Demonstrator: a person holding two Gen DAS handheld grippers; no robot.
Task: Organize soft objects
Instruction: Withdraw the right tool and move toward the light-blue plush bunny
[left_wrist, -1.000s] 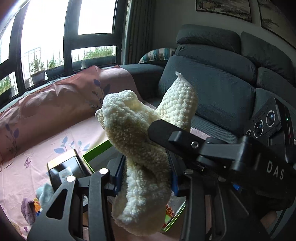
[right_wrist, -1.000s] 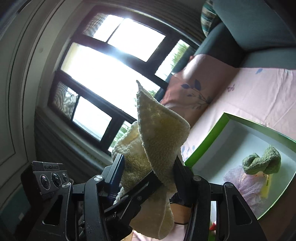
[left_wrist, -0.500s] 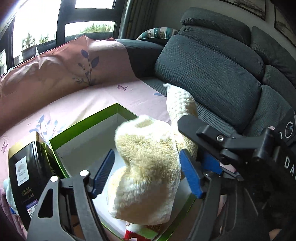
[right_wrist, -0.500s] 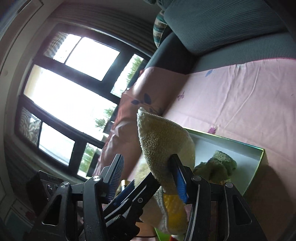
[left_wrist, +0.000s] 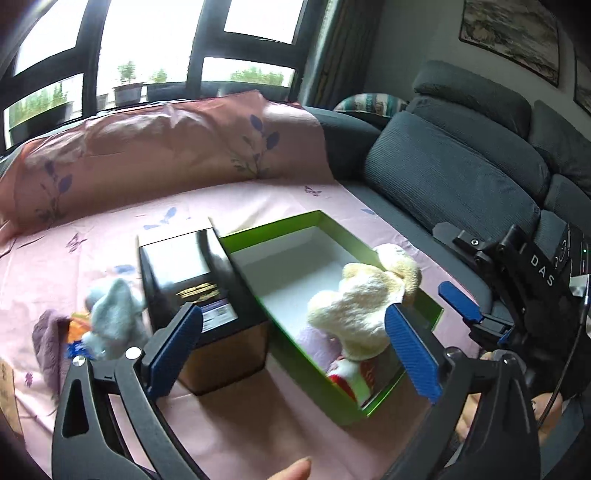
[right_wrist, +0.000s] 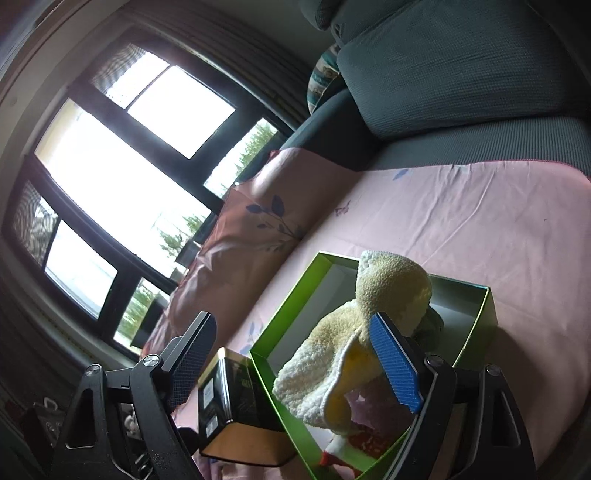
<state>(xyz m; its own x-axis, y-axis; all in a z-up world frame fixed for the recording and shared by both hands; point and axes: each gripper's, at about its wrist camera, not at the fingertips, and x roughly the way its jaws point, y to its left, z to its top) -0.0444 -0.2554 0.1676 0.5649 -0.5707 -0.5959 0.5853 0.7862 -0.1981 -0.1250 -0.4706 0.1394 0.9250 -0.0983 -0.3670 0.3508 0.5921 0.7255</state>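
A: Where is the cream fleece sock (left_wrist: 364, 314) now?

B: In the open green cardboard box with the white lining (left_wrist: 258, 236), slumped over the near end, its cuff leaning toward the box's right wall. It lies on other soft things: something lilac and a red-and-white piece show under it, and from the right wrist view a dark green knitted bundle (right_wrist: 430, 325) peeks out behind it.

A: And the claws?

B: The left gripper (left_wrist: 295, 343) has just been opening and its blue pads are spread wide; the sock sits beyond them, touched by neither. The right gripper (right_wrist: 295, 365) has also just been opening; its jaws stand apart. One blue pad overlaps the sock in that view, but I cannot tell whether it touches the fleece.

A: What lies around the box?

B: A glossy black rectangular tin with gold edges (left_wrist: 192, 284) stands just beside the box's left wall. Left of that sits a heap of small soft items, a pale blue fluffy one (left_wrist: 112, 314) on top and a purple cloth under it. Everything rests on a pink sheet with blue leaf prints (left_wrist: 147, 221), spread over a dark grey sofa (left_wrist: 454, 177) below a black-framed window.
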